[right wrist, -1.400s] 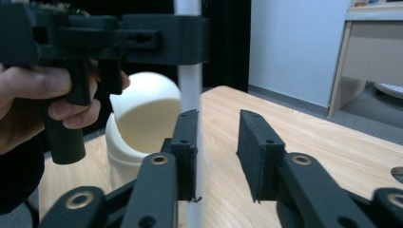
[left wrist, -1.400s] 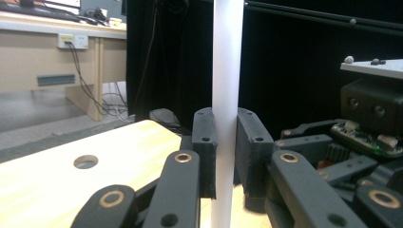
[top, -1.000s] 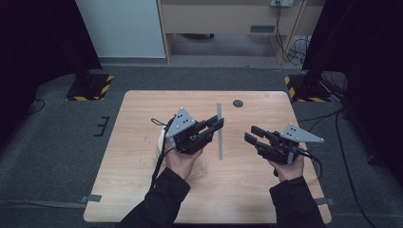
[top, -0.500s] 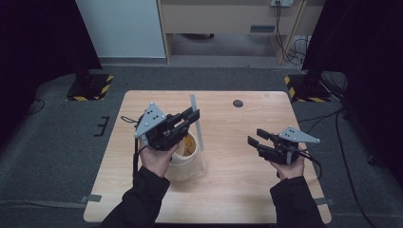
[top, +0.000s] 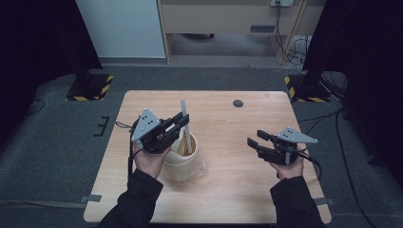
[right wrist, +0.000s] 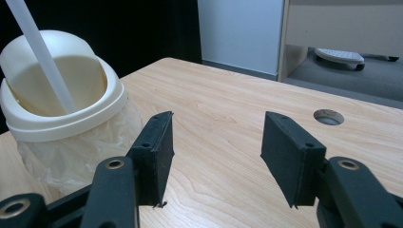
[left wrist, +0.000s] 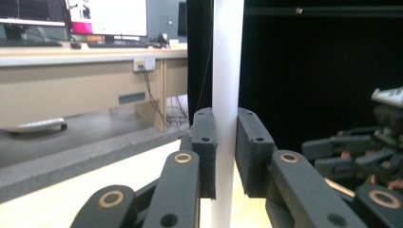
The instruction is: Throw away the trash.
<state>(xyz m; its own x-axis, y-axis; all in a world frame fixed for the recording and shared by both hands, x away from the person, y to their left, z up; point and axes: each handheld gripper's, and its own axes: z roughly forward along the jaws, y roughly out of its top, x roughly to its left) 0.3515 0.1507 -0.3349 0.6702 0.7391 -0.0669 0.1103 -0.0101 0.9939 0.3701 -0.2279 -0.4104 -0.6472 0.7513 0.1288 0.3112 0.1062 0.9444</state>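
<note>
A long white strip (top: 184, 124) is clamped between the pads of the left gripper (top: 179, 124) and held upright, its lower end inside the mouth of the small cream bin (top: 183, 159) (lined with a clear bag) on the bench (top: 228, 190). The step in hand appears to be the dropping of the strip into the bin. The right gripper (right wrist: 216, 152), whose jaws have just been opening, is held empty and well apart. Next, 1 release is called for.

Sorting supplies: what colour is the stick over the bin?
White; the stick shows best in the left gripper view.
</note>
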